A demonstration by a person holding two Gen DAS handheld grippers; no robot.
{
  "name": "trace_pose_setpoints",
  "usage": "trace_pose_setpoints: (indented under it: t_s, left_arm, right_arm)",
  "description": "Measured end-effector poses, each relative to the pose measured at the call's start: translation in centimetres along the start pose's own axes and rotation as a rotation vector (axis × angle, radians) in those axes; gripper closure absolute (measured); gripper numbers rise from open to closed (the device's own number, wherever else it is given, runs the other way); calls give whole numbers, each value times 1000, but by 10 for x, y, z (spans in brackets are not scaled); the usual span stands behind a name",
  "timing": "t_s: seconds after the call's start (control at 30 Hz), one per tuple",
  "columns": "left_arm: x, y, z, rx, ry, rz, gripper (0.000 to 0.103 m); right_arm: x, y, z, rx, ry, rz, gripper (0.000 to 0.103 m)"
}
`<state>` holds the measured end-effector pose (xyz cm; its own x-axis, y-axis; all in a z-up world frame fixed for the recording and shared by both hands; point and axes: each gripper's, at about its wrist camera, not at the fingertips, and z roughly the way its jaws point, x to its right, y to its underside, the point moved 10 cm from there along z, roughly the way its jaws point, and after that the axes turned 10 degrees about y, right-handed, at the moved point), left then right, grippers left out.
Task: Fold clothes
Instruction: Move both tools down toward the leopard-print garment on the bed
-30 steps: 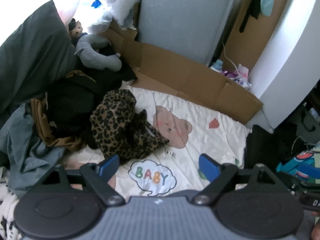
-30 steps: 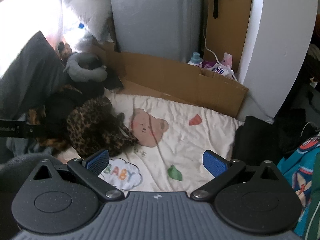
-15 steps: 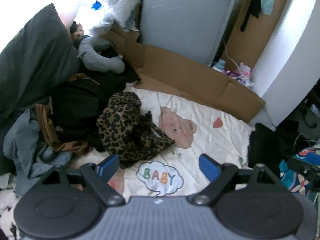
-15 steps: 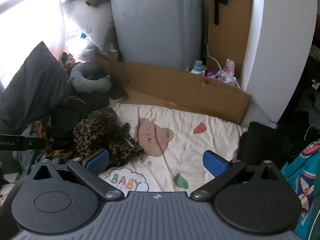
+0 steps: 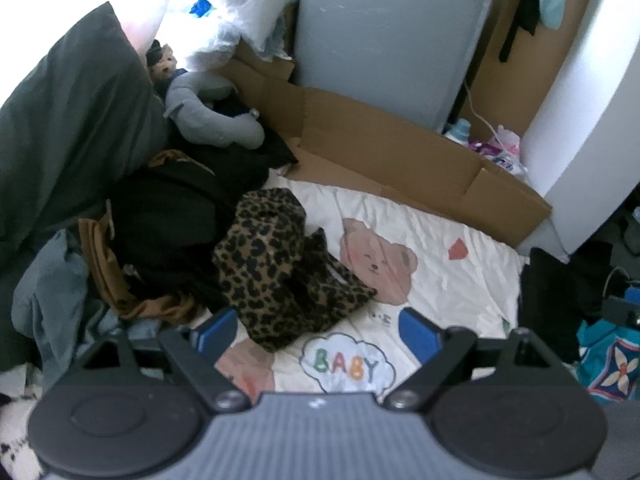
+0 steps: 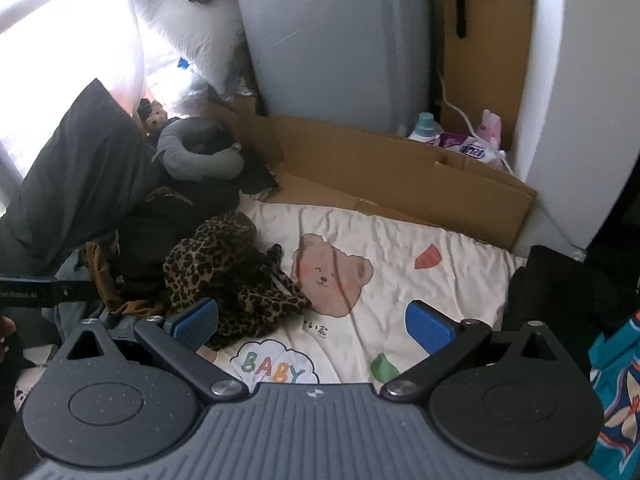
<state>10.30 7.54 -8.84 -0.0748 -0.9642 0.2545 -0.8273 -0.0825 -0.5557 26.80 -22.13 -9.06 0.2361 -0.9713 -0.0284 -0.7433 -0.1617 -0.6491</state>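
- Bedroom clutter rings a cream sheet, printed with a bear and the word BABY; its middle and right are bare, most likely kept as the flat space for folding.
- At 12 o'clock a flattened cardboard sheet lies along the sheet's far edge in front of a grey wrapped panel, seemingly as a barrier against the floor junk behind.
- From 9 to 11 o'clock a dark pillow leans up, and below it sits the unfolded heap: black clothes, a brown garment and a grey-blue one, bunched together as a waiting pile.
- At 3 o'clock a black garment lies off the sheet's right edge; whether it is folded I cannot tell.
- Leopard garment is crumpled at the heap's edge, half spilled onto the sheet near centre, so it is probably the piece next in turn.
- Left gripper hangs over the sheet's near edge, jaws wide and empty, its left pad just beside the leopard cloth, angled down as if lining up for a pinch.
- Right gripper is likewise spread wide with nothing between the pads, its left pad overlapping the leopard cloth in view; contact cannot be told.
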Motion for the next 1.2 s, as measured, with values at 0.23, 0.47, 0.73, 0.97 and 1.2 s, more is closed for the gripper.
trace_pose_setpoints:
  t_s: [0.23,0.47,0.73,0.97,1.2]
  left_arm:
    - [-27,-15,10,15,12,7,17]
    - [-52,-22,20,15,-27,10,18]
    - [-80,-33,43,17,-61,-17,23]
    - [-99,-35,79,22,-72,-25,23]
    - [-130,-39,120,41,-81,-89,19]
  right_arm:
    - [-7,-27,23,-45,-30,-20,0]
    - [-18,-59,42,-104,-53,-42,0]
    - [-45,-64,88,-142,-131,-134,0]
    - [-52,-47,148,-178,-182,-176,0]
    - [-54,-21,210,-208,-226,-191,0]
